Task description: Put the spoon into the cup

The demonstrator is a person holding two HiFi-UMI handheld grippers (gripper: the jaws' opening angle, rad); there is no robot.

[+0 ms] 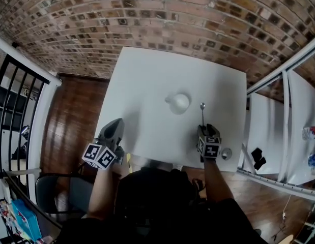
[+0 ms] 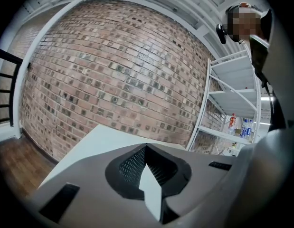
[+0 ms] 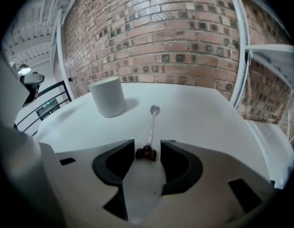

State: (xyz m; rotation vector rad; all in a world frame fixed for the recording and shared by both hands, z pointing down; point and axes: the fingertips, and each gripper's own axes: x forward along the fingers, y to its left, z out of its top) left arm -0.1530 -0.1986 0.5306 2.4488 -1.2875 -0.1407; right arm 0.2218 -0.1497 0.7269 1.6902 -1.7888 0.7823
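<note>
A white cup (image 1: 179, 102) stands upright near the middle of the white table (image 1: 147, 80); in the right gripper view the cup (image 3: 108, 96) is ahead and to the left. A slim metal spoon (image 1: 202, 113) lies to the cup's right, bowl away from me. My right gripper (image 1: 204, 127) tilts down over its near end. In the right gripper view the spoon (image 3: 152, 122) has its dark handle tip between the open jaws of the right gripper (image 3: 147, 144), and the pads stand clear of it. My left gripper (image 1: 115, 126) hovers at the table's near-left edge, and its jaw tips (image 2: 146, 148) meet with nothing in them.
A brick wall (image 1: 162, 19) runs behind the table. White metal shelving (image 1: 279, 111) with bottles (image 2: 239, 126) stands to the right. A small round metal piece (image 1: 226, 153) sits at the table's near-right corner. A black railing (image 1: 15, 100) and wooden floor (image 1: 76, 116) are on the left.
</note>
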